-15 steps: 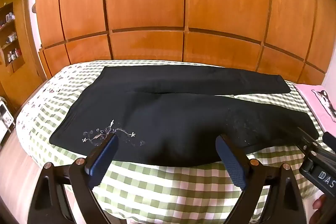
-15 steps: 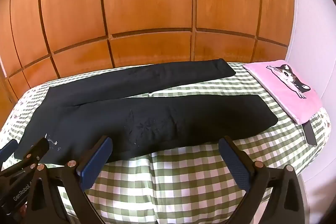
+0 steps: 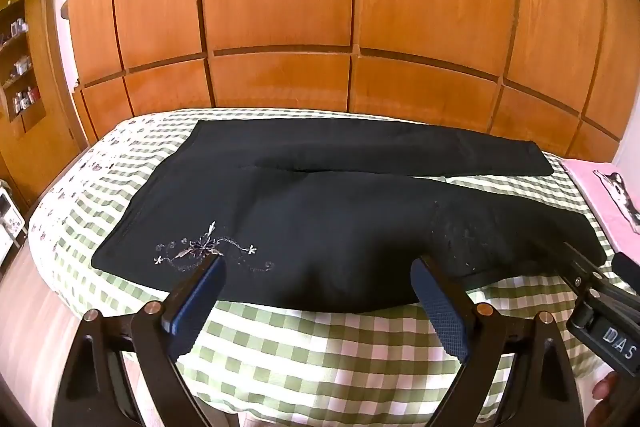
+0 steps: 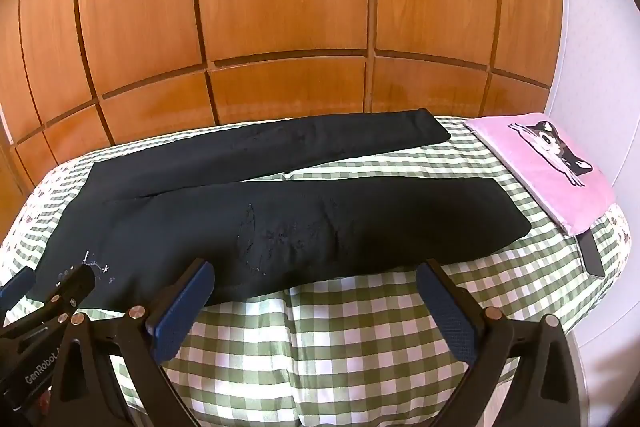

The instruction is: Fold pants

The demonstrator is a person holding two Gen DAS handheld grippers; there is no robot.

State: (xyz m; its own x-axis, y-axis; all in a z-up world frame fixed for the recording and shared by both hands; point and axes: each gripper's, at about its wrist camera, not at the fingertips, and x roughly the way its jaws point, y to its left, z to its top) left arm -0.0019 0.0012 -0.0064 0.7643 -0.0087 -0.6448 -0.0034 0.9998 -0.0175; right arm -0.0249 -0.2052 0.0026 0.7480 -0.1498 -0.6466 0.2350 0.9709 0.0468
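Black pants (image 3: 320, 211) lie flat and unfolded on the green-checked bed (image 3: 340, 355), waist at 9 o'clock, legs splayed toward 3 o'clock. Silver embroidery (image 3: 208, 249) sits near the waist. Left tongs (image 3: 318, 301) gape wide and hold nothing, tips at the pants' near edge. Right tongs (image 4: 316, 301) are also spread wide and empty, over the near leg's edge. Pink cat pillow (image 4: 548, 167) at 2 o'clock; wooden wardrobe (image 4: 280, 7) at 12.

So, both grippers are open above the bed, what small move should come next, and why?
Probably lower both grippers to the near edge of the black pants. The pants lie flat and unfolded, and the left gripper and right gripper are open and hold nothing.
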